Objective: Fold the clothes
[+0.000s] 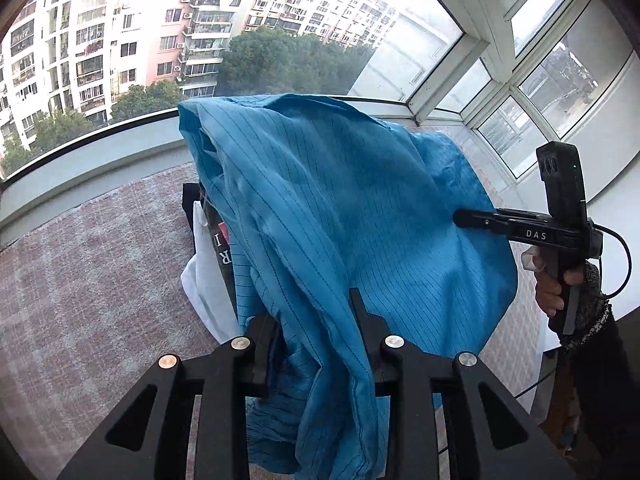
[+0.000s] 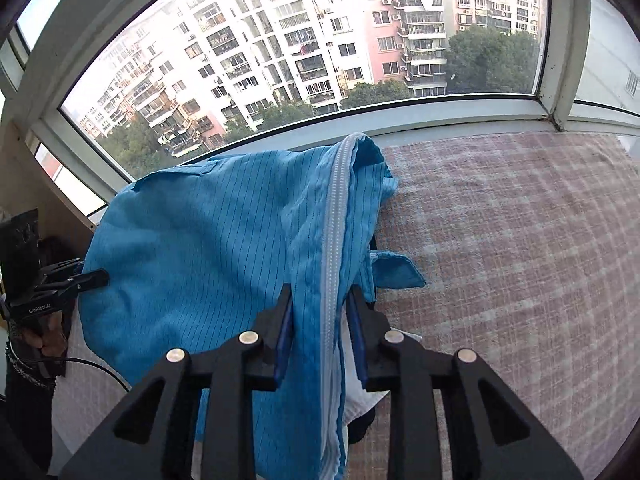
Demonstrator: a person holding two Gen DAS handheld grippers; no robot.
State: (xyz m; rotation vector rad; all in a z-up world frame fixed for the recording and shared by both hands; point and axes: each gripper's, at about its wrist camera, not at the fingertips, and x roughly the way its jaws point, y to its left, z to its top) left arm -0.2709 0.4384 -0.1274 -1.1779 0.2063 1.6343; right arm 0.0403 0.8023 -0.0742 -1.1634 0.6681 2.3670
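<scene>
Held up over the pink checked cover [image 2: 520, 248], blue pinstriped garment [image 1: 340, 200] stretched between both grippers. Left gripper [image 1: 316, 320] fingers closed on a bunched fold; right gripper [image 2: 320, 312] fingers pinched on fabric beside the white zipper [image 2: 334, 240]. Beneath, glimpsed white cloth [image 1: 202, 276] and a dark printed item [image 1: 218, 248].

A pink checked blanket [image 2: 520, 240] covers the surface beneath the window.

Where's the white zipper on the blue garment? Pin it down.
In the right wrist view, the white zipper runs down the middle of the lifted blue garment, passing between the right gripper fingers.
</scene>
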